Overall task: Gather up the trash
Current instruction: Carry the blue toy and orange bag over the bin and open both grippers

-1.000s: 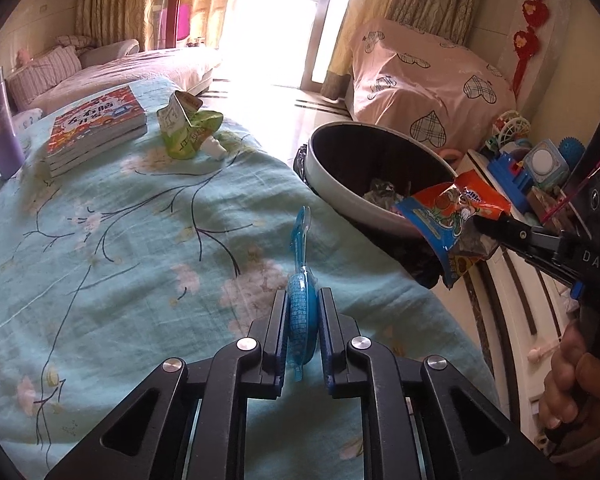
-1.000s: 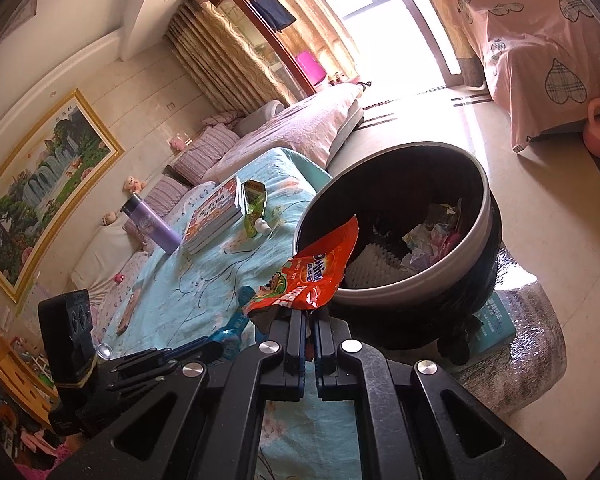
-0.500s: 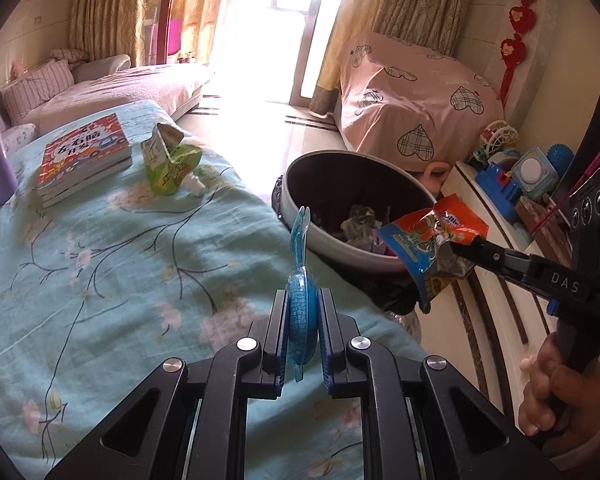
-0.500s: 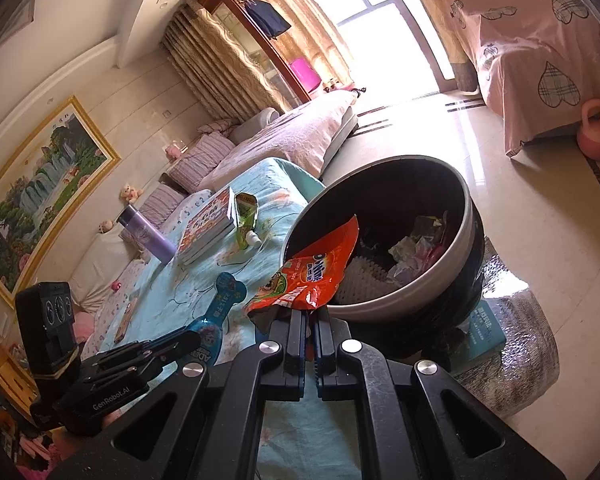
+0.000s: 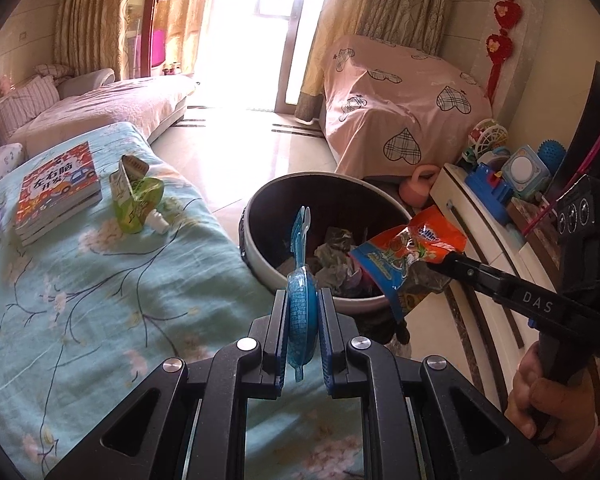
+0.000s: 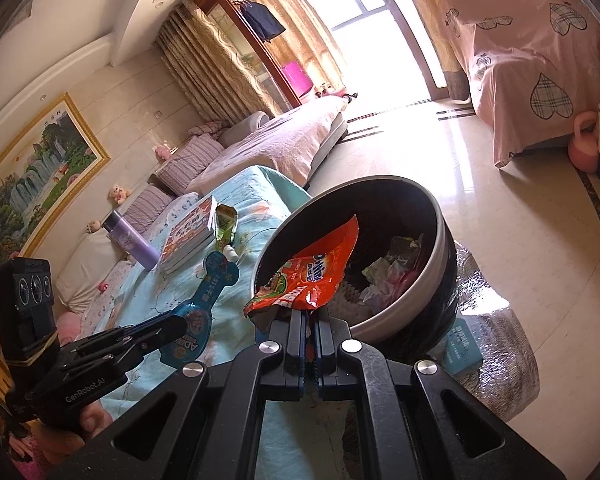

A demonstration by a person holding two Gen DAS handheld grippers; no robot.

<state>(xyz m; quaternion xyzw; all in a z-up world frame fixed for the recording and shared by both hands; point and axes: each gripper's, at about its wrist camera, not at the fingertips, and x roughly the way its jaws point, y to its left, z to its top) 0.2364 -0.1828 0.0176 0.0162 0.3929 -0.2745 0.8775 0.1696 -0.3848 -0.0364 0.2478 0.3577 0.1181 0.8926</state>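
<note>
On the far left of the bed (image 5: 100, 300) lie a book (image 5: 56, 188) and a green pouch (image 5: 136, 196) – trash not yet collected. The left gripper (image 5: 302, 316) pinches a blue packet (image 5: 300, 280) edge-on, near the bin (image 5: 260, 256) rim. The right gripper (image 6: 309, 320) clamps an orange wrapper (image 6: 316, 276), its tip over the bin. Best to carry both well past the rim before letting go – light wrappers can flutter and land on the floor.
</note>
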